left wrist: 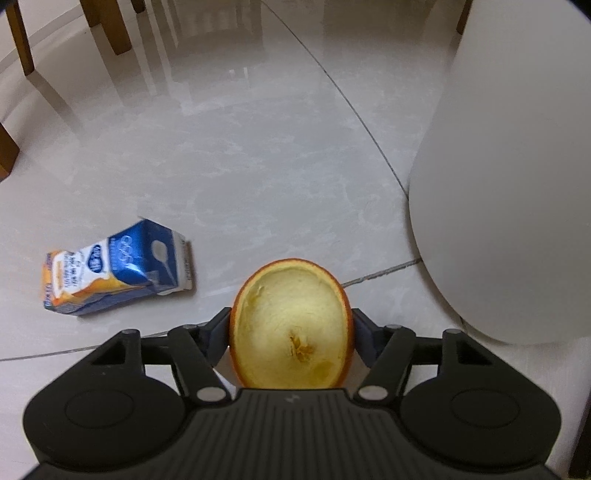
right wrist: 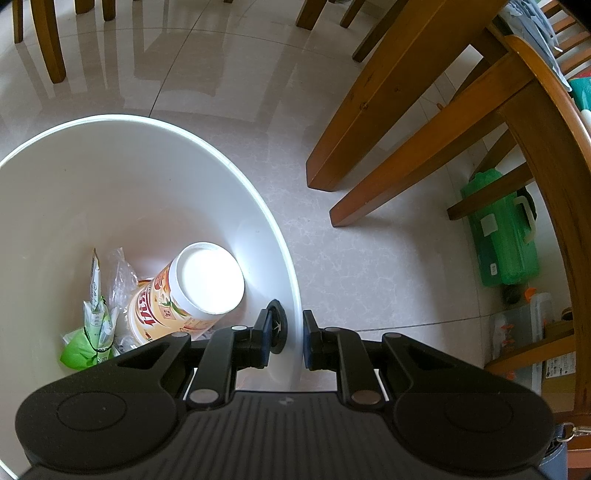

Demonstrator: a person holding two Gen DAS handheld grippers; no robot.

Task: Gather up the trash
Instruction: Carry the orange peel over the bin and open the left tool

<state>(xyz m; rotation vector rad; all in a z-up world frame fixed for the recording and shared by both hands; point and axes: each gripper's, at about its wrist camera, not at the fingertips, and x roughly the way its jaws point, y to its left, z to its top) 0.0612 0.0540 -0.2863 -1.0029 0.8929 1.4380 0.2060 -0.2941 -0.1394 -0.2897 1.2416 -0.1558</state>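
Observation:
My left gripper (left wrist: 291, 314) is shut on a hollowed half orange peel (left wrist: 291, 332), pale inside facing the camera, held above the tiled floor. A crushed blue and orange drink carton (left wrist: 118, 266) lies on the floor to the left. The white bin (left wrist: 509, 184) rises at the right. In the right wrist view my right gripper (right wrist: 286, 332) straddles the bin's rim (right wrist: 258, 199), one finger inside and one outside, pinching the wall. Inside the bin lie a paper cup (right wrist: 184, 291) on its side, a green wrapper (right wrist: 92, 332) and clear plastic.
Wooden chair legs (left wrist: 110, 26) stand at the far left on the glossy tiles. Right of the bin are slanted wooden furniture legs (right wrist: 388, 110), a green case (right wrist: 502, 236) and a clear plastic box (right wrist: 524, 328) under the furniture.

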